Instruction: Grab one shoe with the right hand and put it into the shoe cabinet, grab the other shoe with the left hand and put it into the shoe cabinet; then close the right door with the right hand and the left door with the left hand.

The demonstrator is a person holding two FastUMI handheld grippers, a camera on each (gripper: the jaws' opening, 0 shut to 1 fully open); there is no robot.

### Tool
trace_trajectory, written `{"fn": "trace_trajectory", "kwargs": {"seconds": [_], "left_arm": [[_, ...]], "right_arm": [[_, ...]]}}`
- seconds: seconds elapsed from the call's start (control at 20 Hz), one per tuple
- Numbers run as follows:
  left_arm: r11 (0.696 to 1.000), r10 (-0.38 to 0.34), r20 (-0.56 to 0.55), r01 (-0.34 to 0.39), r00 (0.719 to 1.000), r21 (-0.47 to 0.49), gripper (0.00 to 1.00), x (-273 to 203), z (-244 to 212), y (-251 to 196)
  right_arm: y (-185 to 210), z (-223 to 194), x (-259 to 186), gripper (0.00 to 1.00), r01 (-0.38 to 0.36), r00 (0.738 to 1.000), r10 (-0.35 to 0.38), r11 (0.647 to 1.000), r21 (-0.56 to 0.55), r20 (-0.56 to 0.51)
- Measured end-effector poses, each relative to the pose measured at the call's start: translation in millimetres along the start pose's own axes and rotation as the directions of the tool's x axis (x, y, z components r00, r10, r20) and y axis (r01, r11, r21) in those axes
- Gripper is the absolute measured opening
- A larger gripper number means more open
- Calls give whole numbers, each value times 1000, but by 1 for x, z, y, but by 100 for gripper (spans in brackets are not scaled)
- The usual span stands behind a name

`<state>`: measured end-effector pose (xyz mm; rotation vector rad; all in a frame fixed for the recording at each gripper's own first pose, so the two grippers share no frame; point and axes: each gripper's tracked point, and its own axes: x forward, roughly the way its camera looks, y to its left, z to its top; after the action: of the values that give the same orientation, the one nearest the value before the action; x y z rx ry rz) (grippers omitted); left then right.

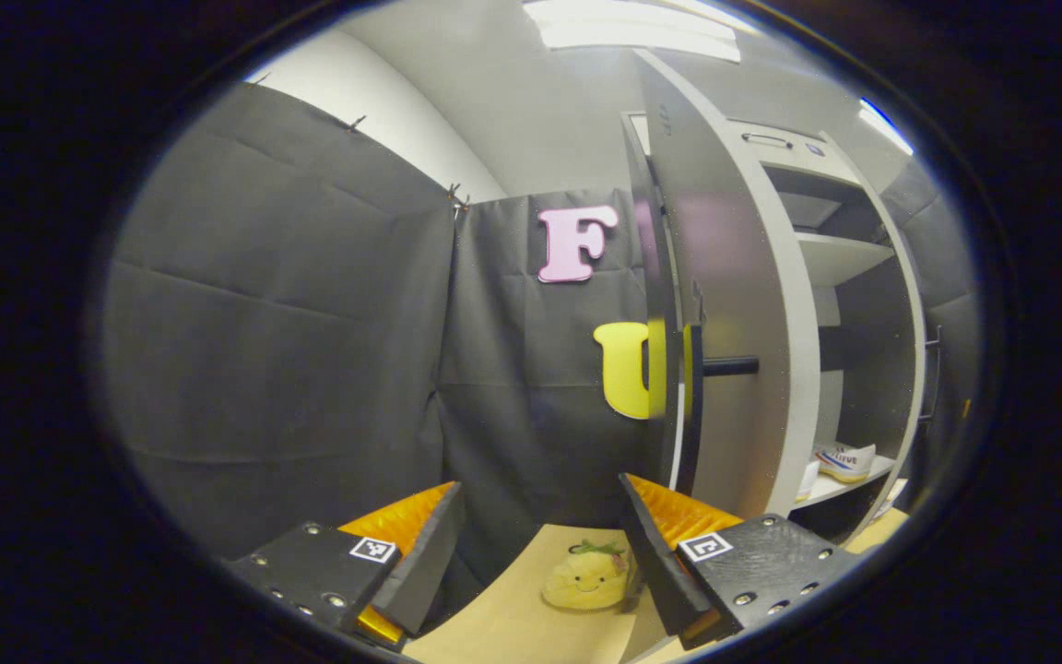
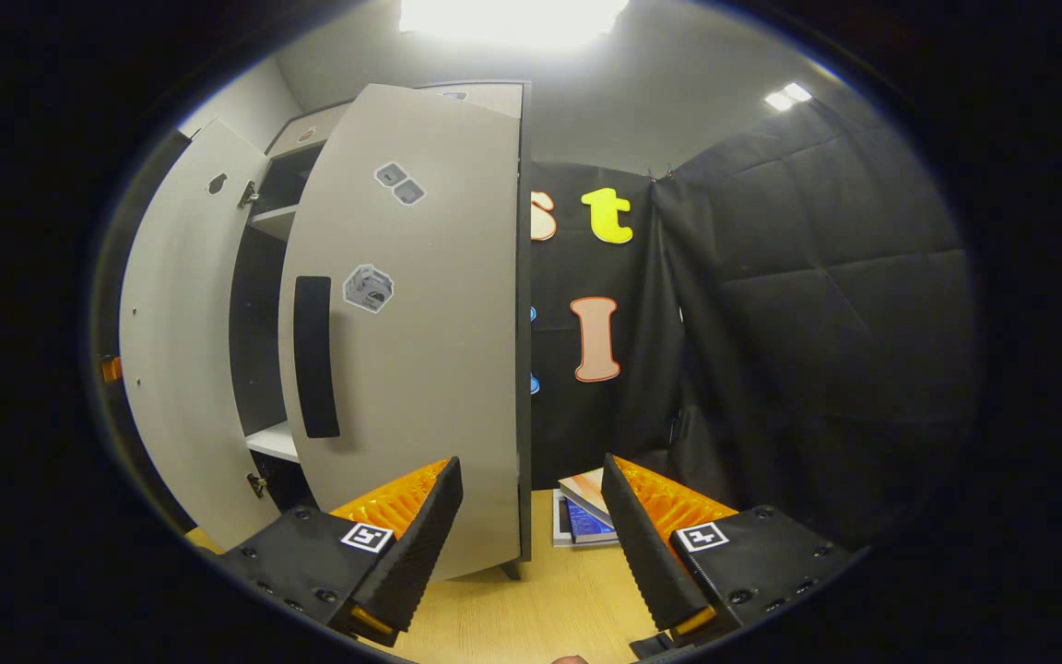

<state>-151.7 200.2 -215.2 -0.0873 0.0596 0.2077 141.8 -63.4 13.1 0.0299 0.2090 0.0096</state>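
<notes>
The grey shoe cabinet (image 1: 849,249) stands at the right of the left gripper view, its left door (image 1: 725,304) swung out edge-on with a black bar handle (image 1: 729,366). A white shoe (image 1: 844,459) rests on the low shelf (image 1: 840,489) inside. My left gripper (image 1: 540,553) is open, low and to the left of that door's edge, with nothing between its fingers. In the right gripper view the right door (image 2: 420,323) with its black handle (image 2: 314,355) stands partly swung in, close ahead. My right gripper (image 2: 531,544) is open just below that door's outer edge, holding nothing.
A yellow plush toy (image 1: 586,576) lies on the wooden floor (image 1: 513,627) by the left gripper. A stack of books (image 2: 586,516) lies on the floor (image 2: 540,609) behind the right door. Black cloth walls (image 1: 282,341) close the booth on both sides.
</notes>
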Motion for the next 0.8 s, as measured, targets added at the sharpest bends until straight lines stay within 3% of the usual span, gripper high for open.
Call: {"fn": "trace_trajectory", "kwargs": {"seconds": [0.4, 0.45, 0.8], "left_arm": [[996, -90, 10, 89, 996, 16, 92, -12, 3, -46], [995, -102, 14, 102, 995, 20, 96, -13, 4, -53], [979, -206, 23, 206, 978, 3, 96, -14, 3, -115]], "right_arm": [[-7, -8, -9, 96, 3, 1000, -3, 1000, 12, -9], [-7, -10, -10, 95, 1, 1000, -1, 1000, 12, -10], [-13, -13, -16, 96, 8, 1000, -8, 1000, 2, -20]]}}
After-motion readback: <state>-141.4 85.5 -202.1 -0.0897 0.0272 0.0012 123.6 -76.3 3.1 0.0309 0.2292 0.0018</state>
